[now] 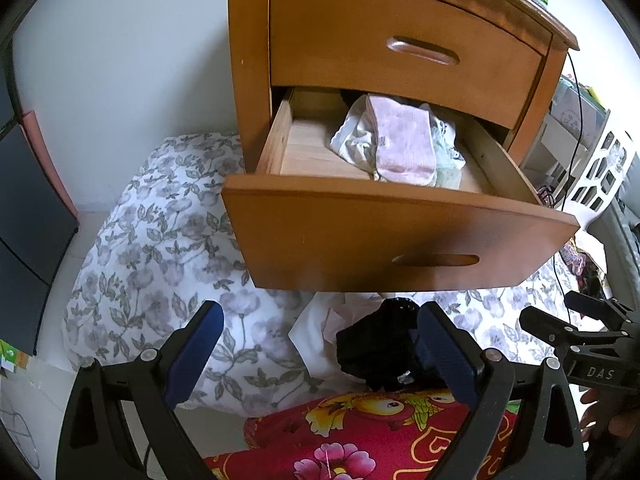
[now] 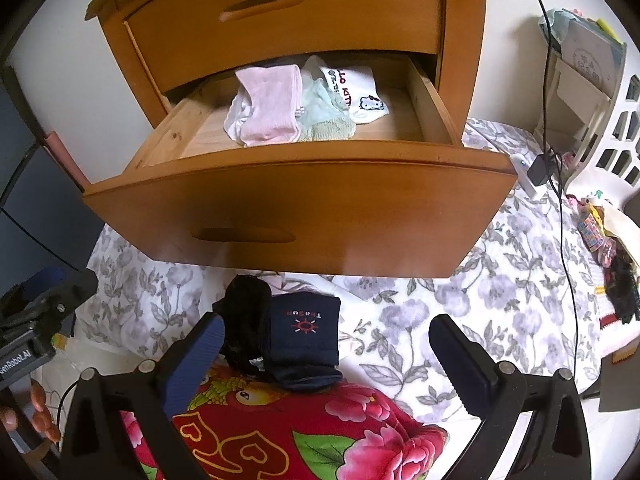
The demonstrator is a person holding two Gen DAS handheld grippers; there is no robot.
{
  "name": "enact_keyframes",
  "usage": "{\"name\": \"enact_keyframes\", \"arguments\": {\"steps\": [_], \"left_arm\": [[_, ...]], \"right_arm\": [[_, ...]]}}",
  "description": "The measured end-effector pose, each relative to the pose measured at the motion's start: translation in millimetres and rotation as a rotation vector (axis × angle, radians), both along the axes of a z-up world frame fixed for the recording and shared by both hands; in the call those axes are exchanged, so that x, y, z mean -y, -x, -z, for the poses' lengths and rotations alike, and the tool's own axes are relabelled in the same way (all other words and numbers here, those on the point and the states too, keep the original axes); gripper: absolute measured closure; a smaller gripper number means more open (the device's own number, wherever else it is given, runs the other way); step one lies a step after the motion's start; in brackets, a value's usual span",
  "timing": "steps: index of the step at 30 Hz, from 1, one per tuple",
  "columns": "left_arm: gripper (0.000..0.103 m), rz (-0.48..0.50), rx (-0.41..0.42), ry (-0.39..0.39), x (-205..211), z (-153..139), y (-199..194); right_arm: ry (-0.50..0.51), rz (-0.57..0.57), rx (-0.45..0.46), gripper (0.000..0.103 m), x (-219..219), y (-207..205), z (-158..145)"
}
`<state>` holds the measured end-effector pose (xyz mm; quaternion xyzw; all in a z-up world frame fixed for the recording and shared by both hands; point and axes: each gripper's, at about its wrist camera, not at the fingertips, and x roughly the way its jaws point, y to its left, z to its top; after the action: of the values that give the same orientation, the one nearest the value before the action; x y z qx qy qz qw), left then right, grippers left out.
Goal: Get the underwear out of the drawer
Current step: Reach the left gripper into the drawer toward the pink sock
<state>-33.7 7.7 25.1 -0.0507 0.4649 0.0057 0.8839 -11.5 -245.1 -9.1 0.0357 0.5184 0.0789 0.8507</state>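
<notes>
The nightstand's lower drawer (image 1: 400, 232) (image 2: 300, 200) stands pulled out. Inside lie a folded pink pair of underwear (image 1: 404, 144) (image 2: 270, 104), a mint green piece (image 2: 324, 116) and a white printed one (image 2: 360, 92). Below the drawer, on the floral bedding, rest a black lace piece (image 1: 376, 344) (image 2: 244, 320) and a folded navy garment (image 2: 306, 340). My left gripper (image 1: 320, 344) is open above the bedding, holding nothing. My right gripper (image 2: 328, 344) is open too, its pads apart from the navy garment lying beneath them.
The upper drawer (image 1: 400, 40) is shut. A red flowered blanket (image 2: 280, 432) lies closest to me. A white lattice basket (image 2: 612, 136) and a black cable (image 2: 560, 200) are at the right. A dark panel (image 1: 28, 200) stands at the left.
</notes>
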Motion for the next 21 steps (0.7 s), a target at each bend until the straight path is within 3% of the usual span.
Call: {"name": "enact_keyframes", "arguments": {"steps": [13, 21], "left_arm": [[0.005, 0.06, 0.197, -0.047, -8.2, -86.6, -44.7], [0.005, 0.059, 0.245, -0.027, -8.9, -119.3, -90.4]], "right_arm": [[-0.04, -0.021, 0.015, 0.0, 2.6, -5.5, -0.5], [-0.04, -0.023, 0.015, 0.0, 6.4, -8.4, 2.4]]}}
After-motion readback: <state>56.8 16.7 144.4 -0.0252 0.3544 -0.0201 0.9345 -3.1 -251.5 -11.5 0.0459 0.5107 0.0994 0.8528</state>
